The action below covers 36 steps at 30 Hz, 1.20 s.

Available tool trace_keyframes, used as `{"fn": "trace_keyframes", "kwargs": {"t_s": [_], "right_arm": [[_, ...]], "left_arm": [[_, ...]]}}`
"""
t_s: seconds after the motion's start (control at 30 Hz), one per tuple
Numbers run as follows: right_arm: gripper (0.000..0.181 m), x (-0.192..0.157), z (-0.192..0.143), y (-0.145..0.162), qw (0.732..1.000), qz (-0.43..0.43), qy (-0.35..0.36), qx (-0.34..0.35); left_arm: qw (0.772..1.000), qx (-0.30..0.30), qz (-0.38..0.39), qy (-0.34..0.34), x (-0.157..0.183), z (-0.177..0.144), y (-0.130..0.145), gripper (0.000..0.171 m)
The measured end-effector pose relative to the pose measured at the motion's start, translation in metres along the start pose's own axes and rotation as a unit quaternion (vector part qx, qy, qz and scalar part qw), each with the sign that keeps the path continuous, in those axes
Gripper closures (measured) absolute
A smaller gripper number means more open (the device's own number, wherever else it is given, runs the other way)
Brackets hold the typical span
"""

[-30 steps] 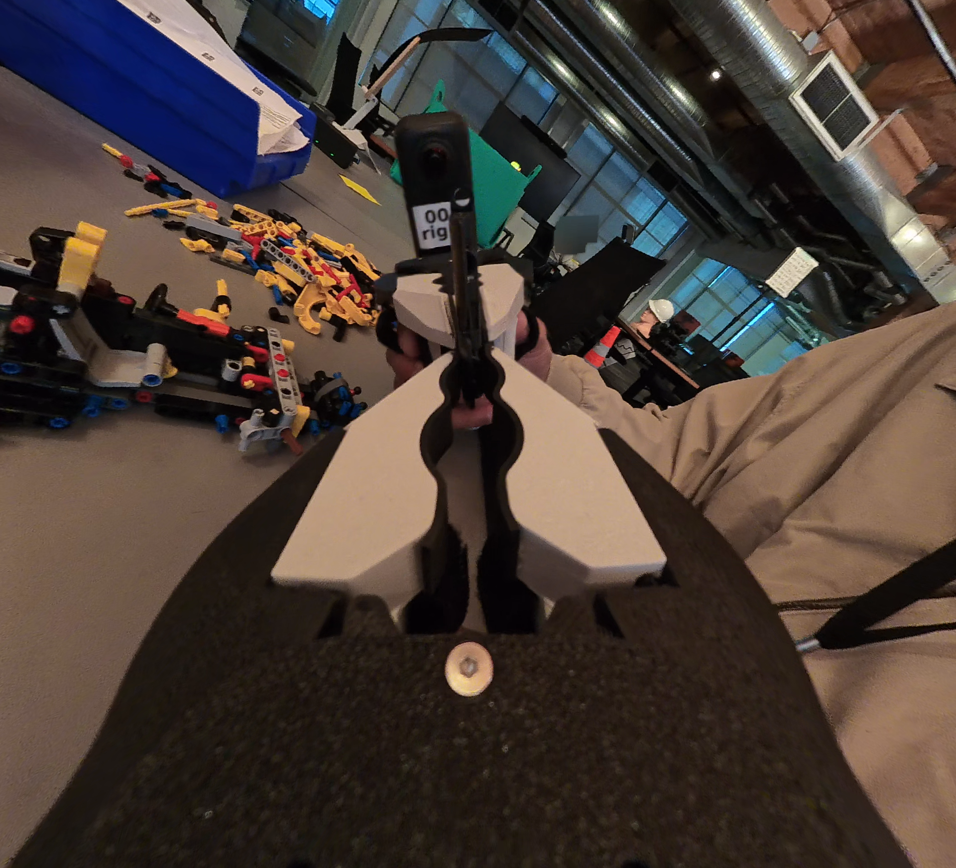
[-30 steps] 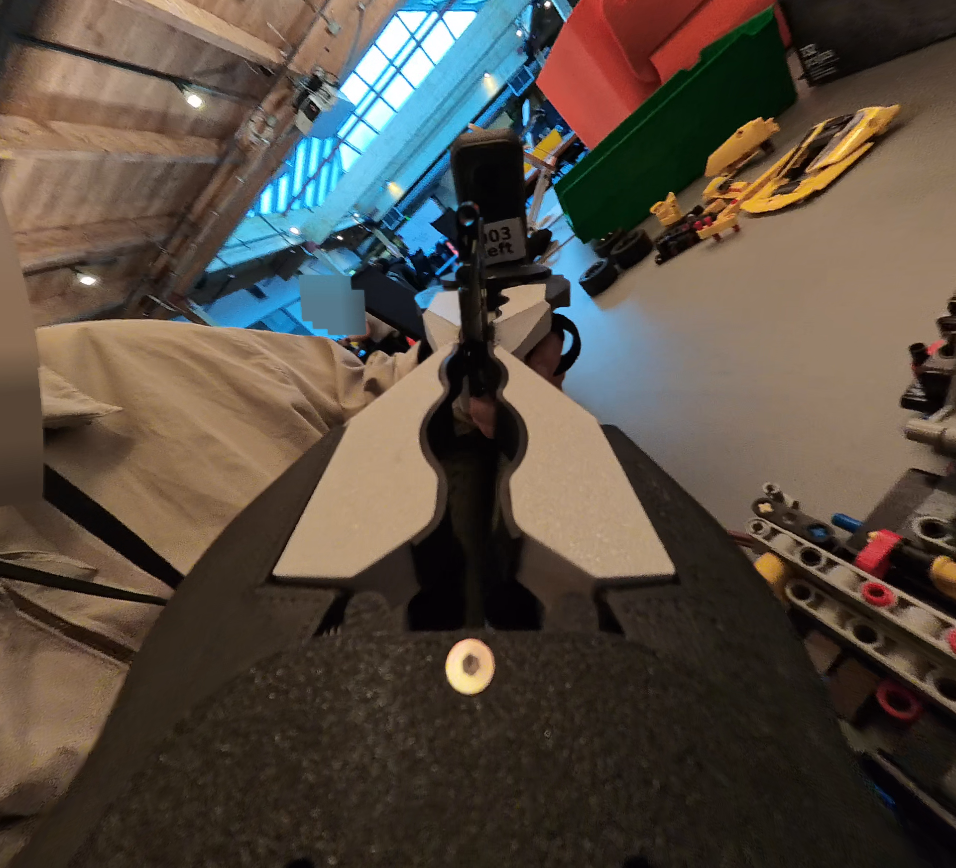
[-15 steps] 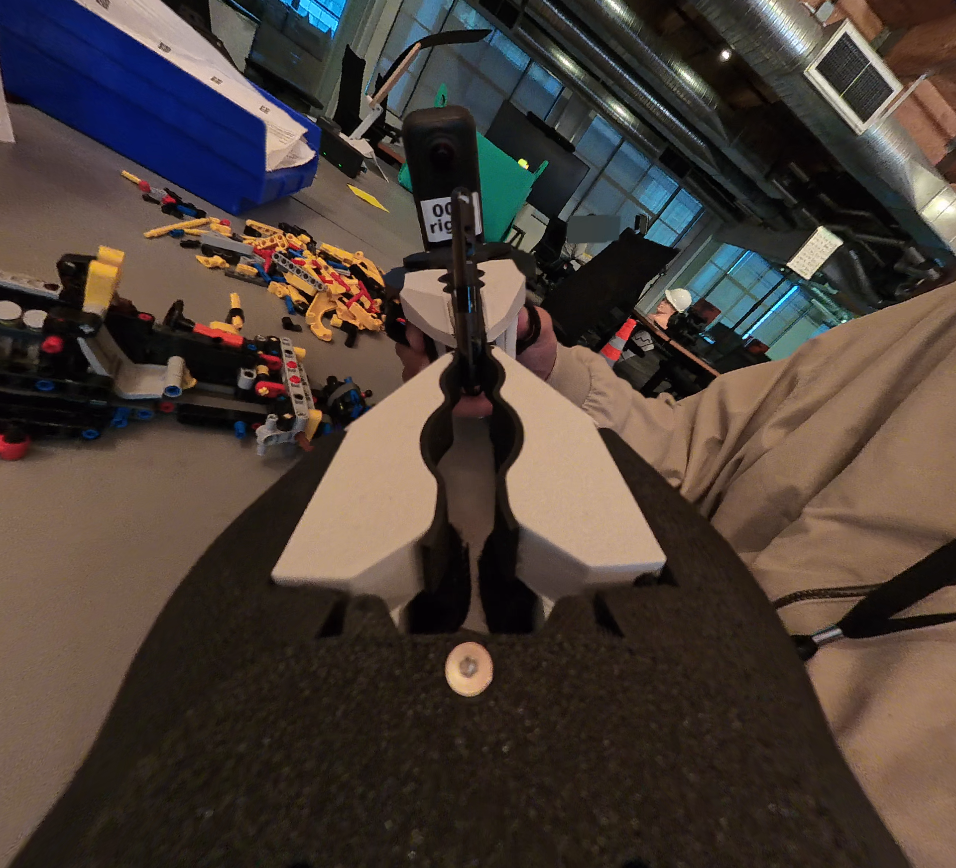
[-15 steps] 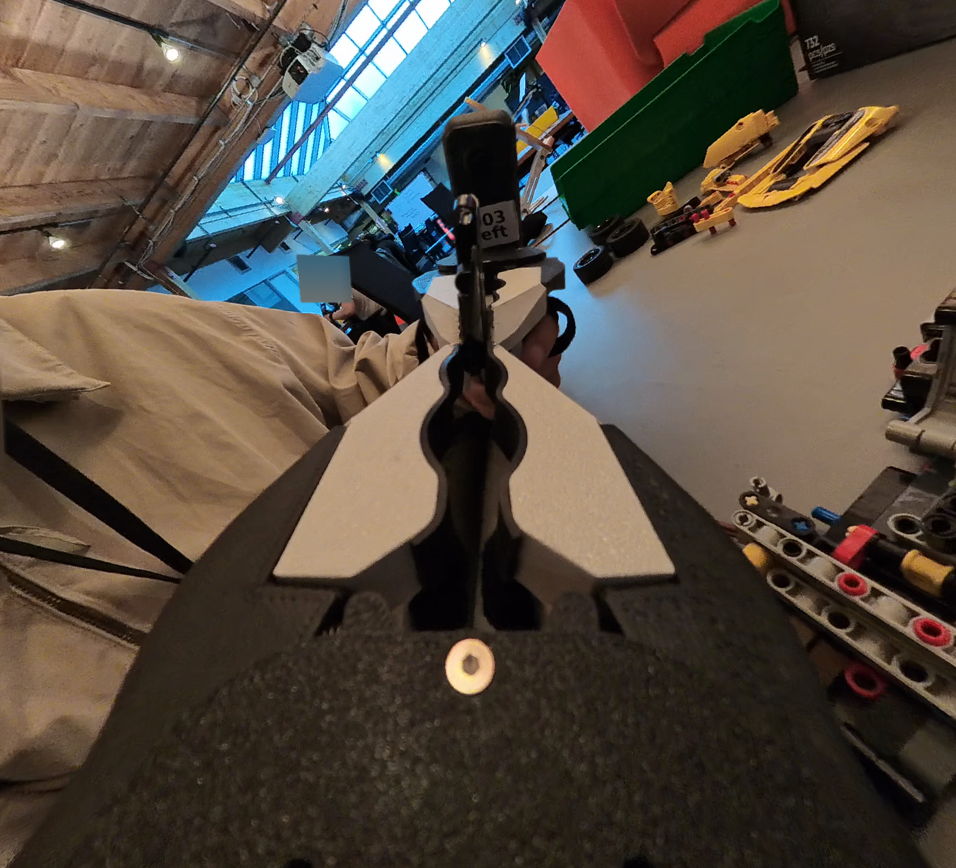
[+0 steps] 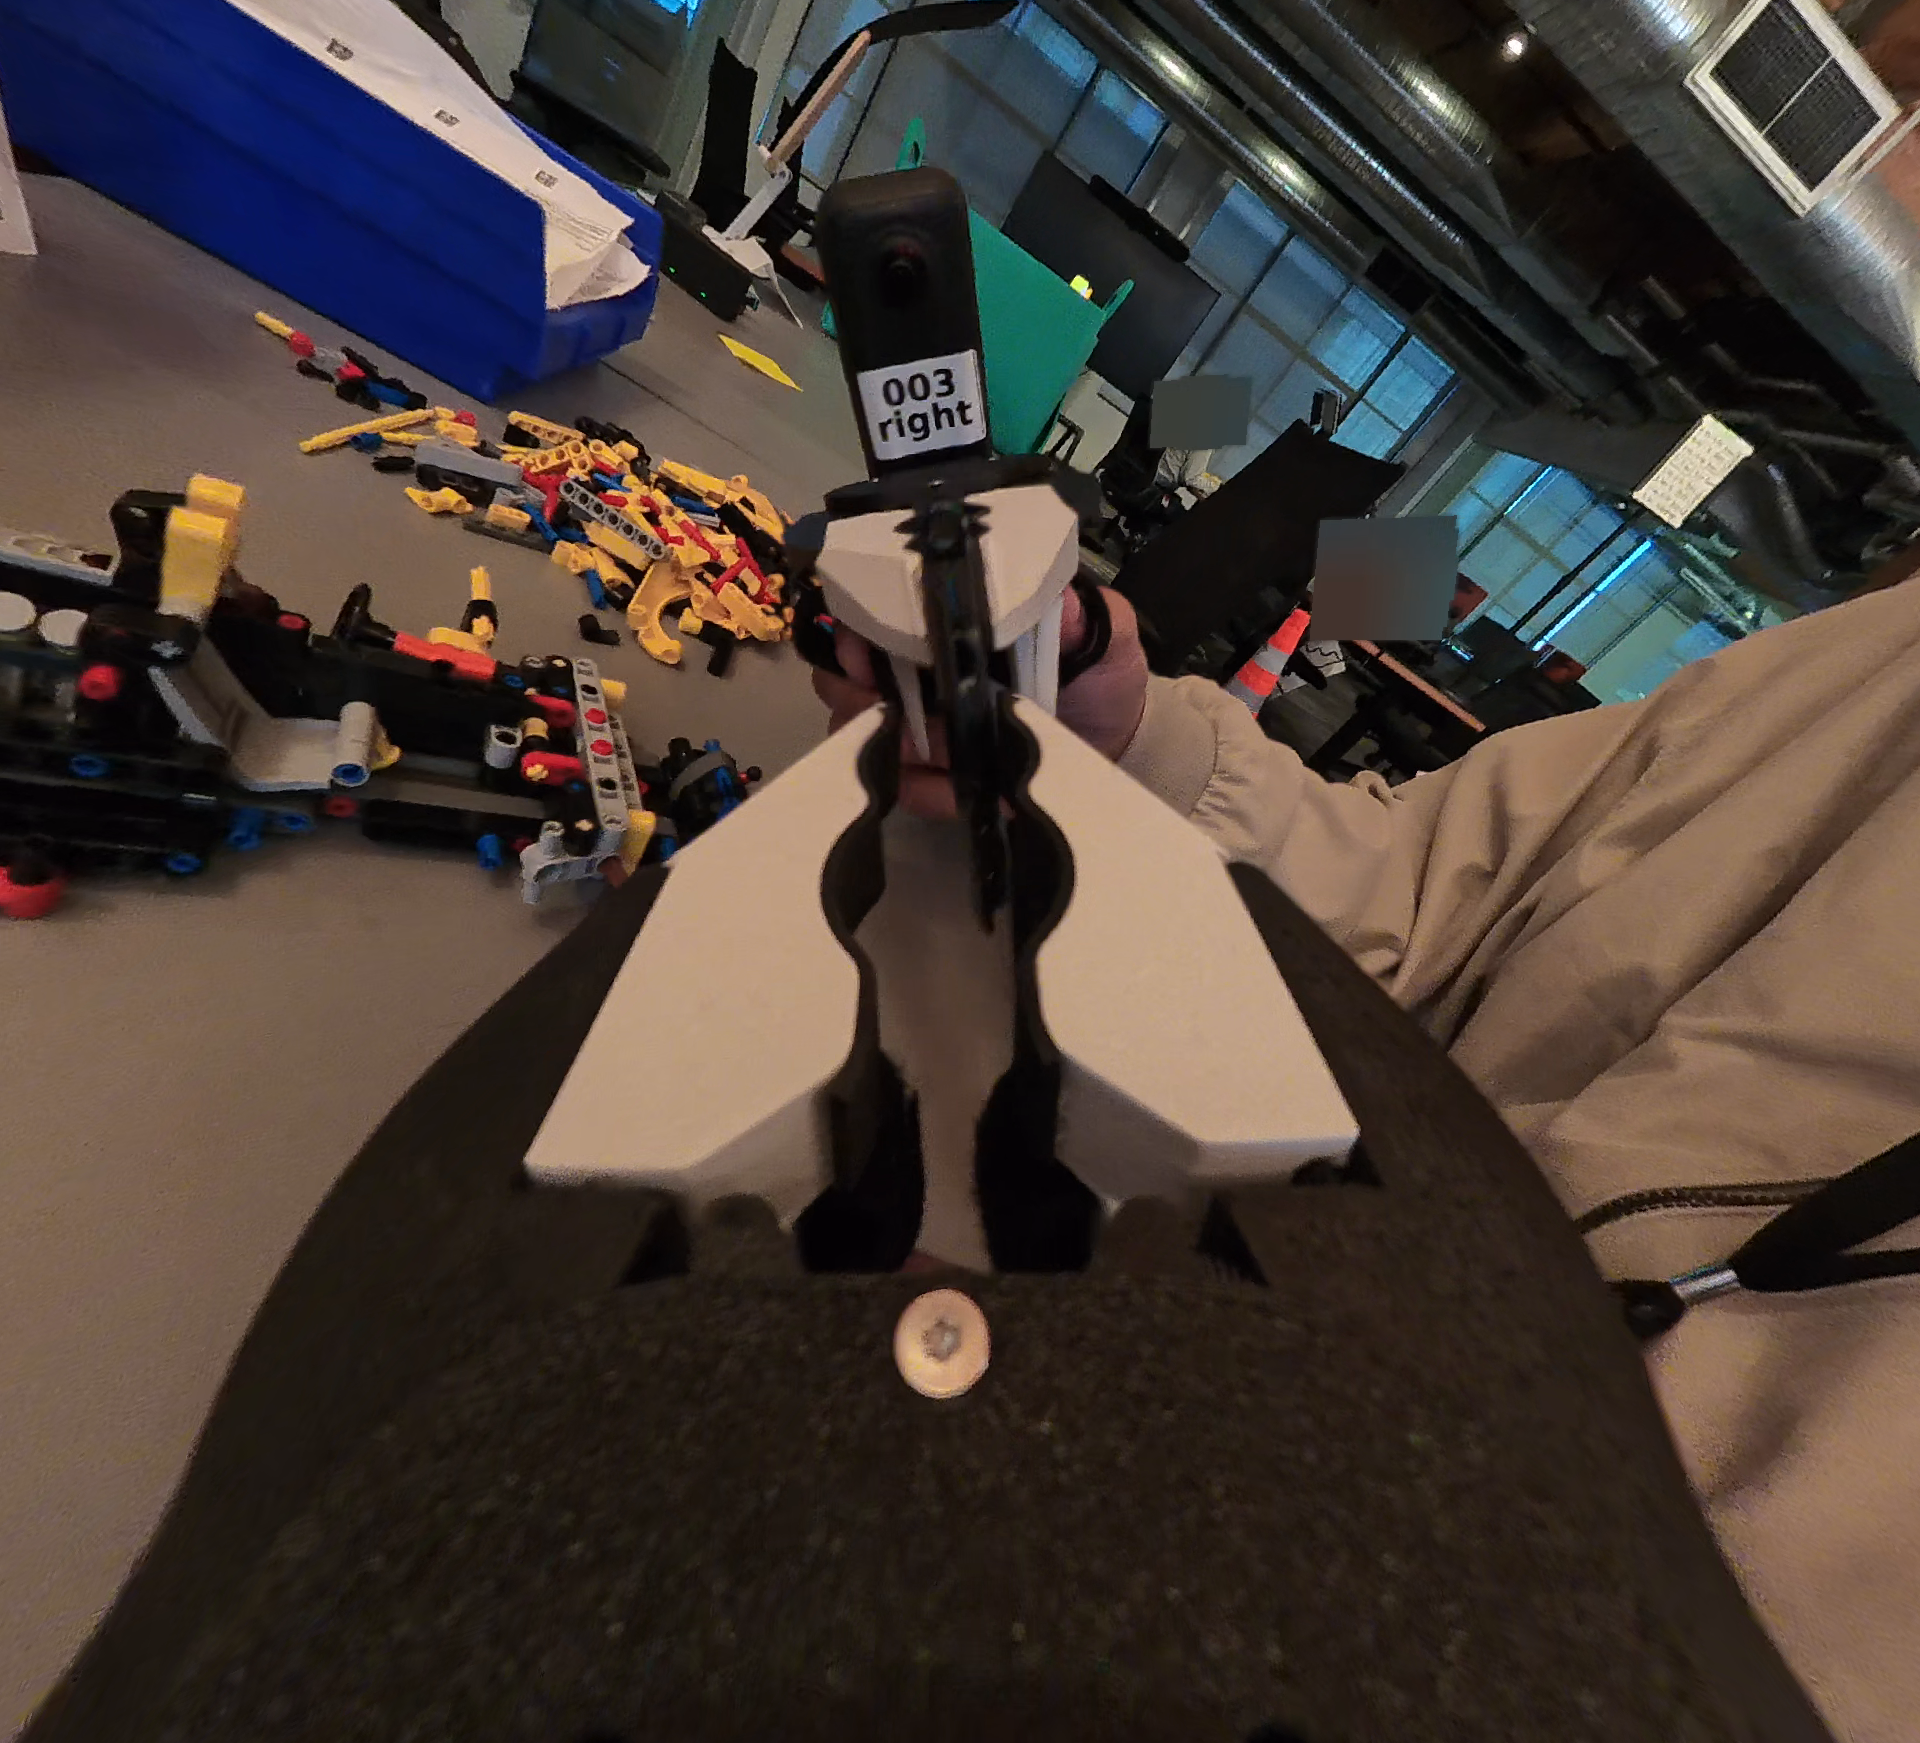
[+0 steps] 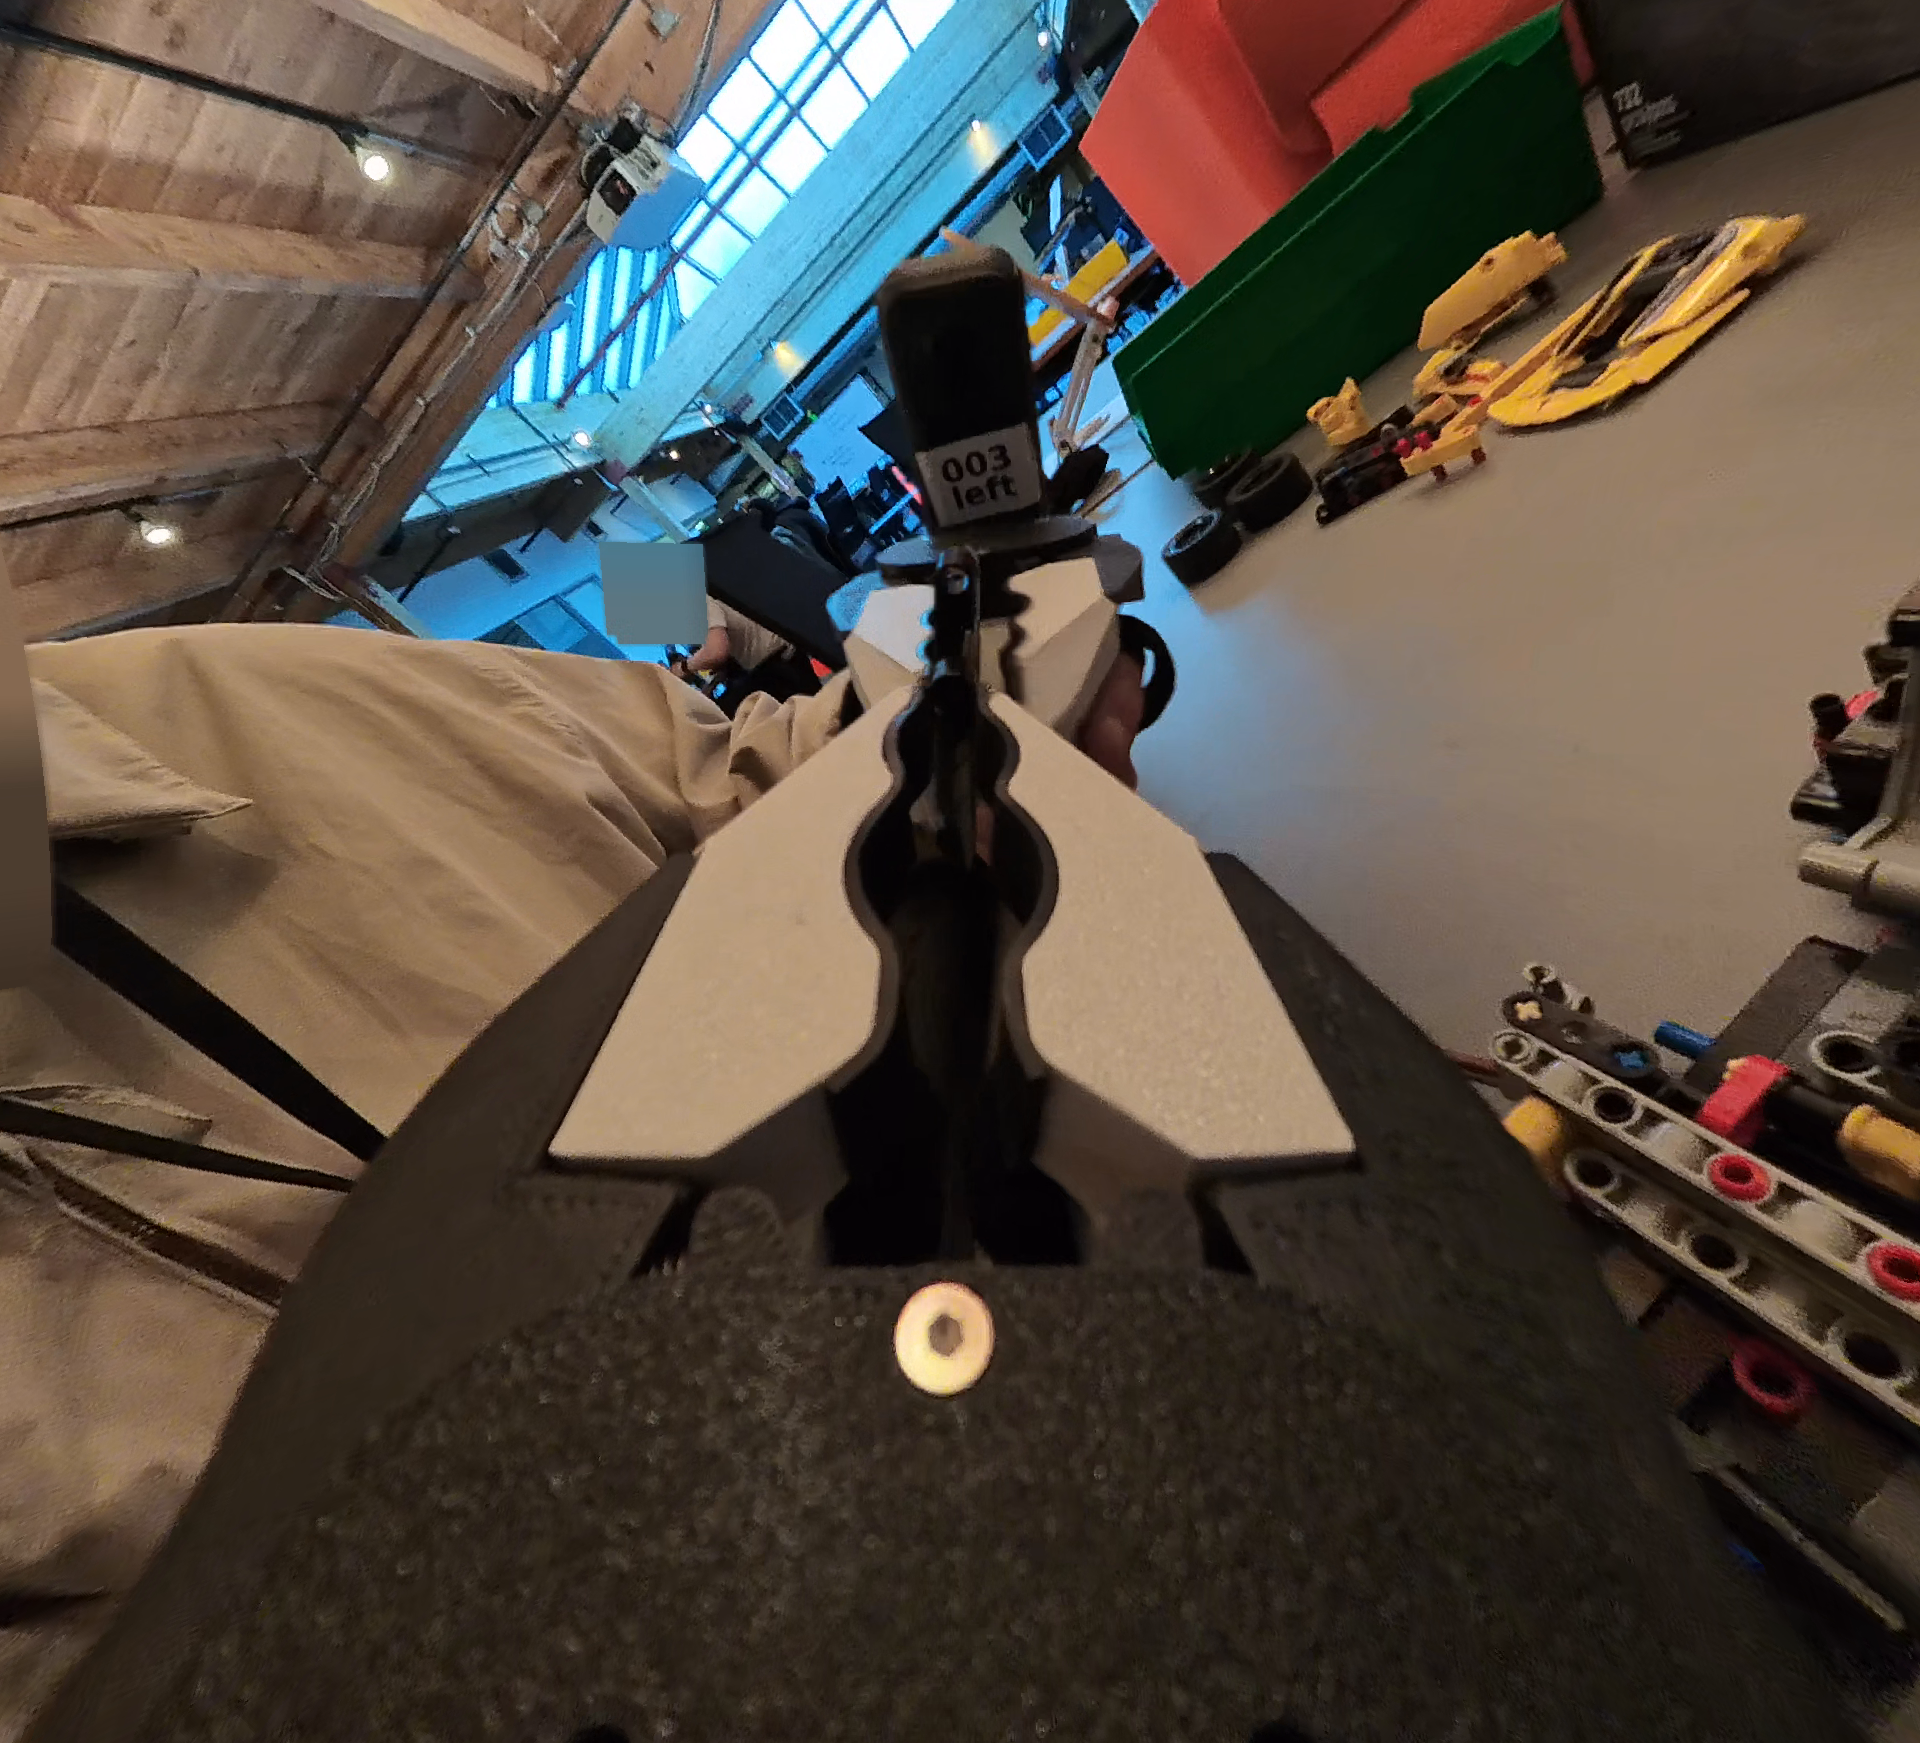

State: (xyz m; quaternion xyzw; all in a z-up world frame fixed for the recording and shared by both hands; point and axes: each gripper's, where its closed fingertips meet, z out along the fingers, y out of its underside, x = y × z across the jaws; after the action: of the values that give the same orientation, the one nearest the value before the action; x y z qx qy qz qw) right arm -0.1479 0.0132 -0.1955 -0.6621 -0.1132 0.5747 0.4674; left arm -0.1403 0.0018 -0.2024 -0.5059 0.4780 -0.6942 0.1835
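Pointing: the left gripper [image 5: 948, 717] and the right gripper [image 6: 954, 701] faced each other, tip to tip, above the table [image 5: 208, 1122].
Left gripper: its jaws stood a little apart, with a pale gap between them; they held nothing.
Right gripper: I could not tell if it was open or closed; the slot between its jaws was dark and thin.
Change: half a second before, the right gripper's thin black tips were just at the mouth of the left one. Now they reached a bit deeper into that gap.
Long way: each gripper's long side ran straight at the other, nose to nose.
Hand: a hand [image 5: 1101, 675] in a tan sleeve [image 5: 1455, 862] held the right gripper.
Near on the table: a long black brick model [image 5: 312, 737] lay sideways, left of the grippers and not touched.
Farther: a pile of loose yellow and red pieces [image 5: 644, 530] sat behind the model.
Far: a blue bin [image 5: 260, 135] with paper on it stood at the back.
Other side: black wheels [image 6: 1247, 498], a yellow car shell [image 6: 1621, 332] and a green bin [image 6: 1351, 270] were well apart from both grippers.
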Motion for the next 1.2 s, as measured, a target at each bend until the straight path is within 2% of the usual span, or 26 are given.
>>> {"fn": "trace_keyframes", "kwargs": {"t_s": [0.03, 0.23, 0.27, 0.33, 0.37, 0.4, 0.53, 0.63, 0.83, 0.9, 0.97, 1.0, 1.13, 1.17, 1.2], "right_arm": [[0.175, 0.001, 0.002, 0.002, 1.000, 0.000, 0.000, -0.005], [0.175, 0.004, 0.000, -0.003, 1.000, 0.004, 0.009, 0.008], [0.175, 0.005, -0.005, -0.007, 1.000, 0.006, 0.008, 0.020], [0.176, 0.009, -0.048, -0.038, 0.992, 0.039, -0.002, 0.123], [0.176, 0.013, -0.064, -0.044, 0.989, 0.043, 0.006, 0.143], [0.176, 0.013, -0.067, -0.042, 0.991, 0.029, 0.017, 0.131], [0.176, 0.004, -0.035, -0.032, 0.994, 0.040, -0.025, 0.094], [0.176, -0.003, -0.031, -0.027, 0.996, 0.026, -0.031, 0.082], [0.177, -0.004, -0.032, -0.033, 0.993, 0.039, -0.045, 0.106], [0.177, -0.001, -0.033, -0.033, 0.993, 0.038, -0.036, 0.108], [0.176, 0.004, -0.033, -0.032, 0.994, 0.036, -0.020, 0.106], [0.176, 0.006, -0.032, -0.031, 0.994, 0.035, -0.013, 0.103], [0.175, 0.013, -0.026, -0.017, 0.998, 0.021, 0.018, 0.055], [0.176, 0.015, -0.023, -0.011, 0.999, 0.016, 0.030, 0.035], [0.176, 0.018, -0.020, -0.005, 0.999, 0.009, 0.042, 0.015]], "left_arm": [[1.000, 0.006, 0.006, 0.003, 0.002, 0.000, -0.002, 0.163], [0.999, 0.041, -0.018, -0.001, -0.004, -0.004, -0.012, 0.166], [0.995, 0.089, -0.035, -0.006, -0.010, -0.014, -0.026, 0.165], [0.967, 0.234, -0.103, -0.014, -0.036, -0.070, -0.073, 0.165], [0.956, 0.266, -0.120, -0.020, -0.046, -0.091, -0.081, 0.165], [0.958, 0.259, -0.117, -0.031, -0.048, -0.096, -0.078, 0.165], [0.989, 0.132, -0.046, -0.040, -0.032, -0.056, -0.050, 0.164], [0.995, 0.096, -0.031, -0.018, -0.020, -0.039, -0.039, 0.165], [0.997, 0.002, -0.024, -0.078, -0.039, -0.027, -0.007, 0.165], [0.980, -0.100, 0.024, -0.172, -0.065, -0.029, 0.024, 0.165], [0.937, -0.218, 0.088, -0.259, -0.088, -0.040, 0.057, 0.165], [0.927, -0.247, 0.100, -0.264, -0.088, -0.040, 0.067, 0.165], [0.935, -0.274, 0.063, -0.214, -0.072, -0.028, 0.086, 0.164], [0.935, -0.282, 0.058, -0.208, -0.071, -0.027, 0.090, 0.161], [0.936, -0.284, 0.054, -0.201, -0.070, -0.026, 0.092, 0.150]]}}
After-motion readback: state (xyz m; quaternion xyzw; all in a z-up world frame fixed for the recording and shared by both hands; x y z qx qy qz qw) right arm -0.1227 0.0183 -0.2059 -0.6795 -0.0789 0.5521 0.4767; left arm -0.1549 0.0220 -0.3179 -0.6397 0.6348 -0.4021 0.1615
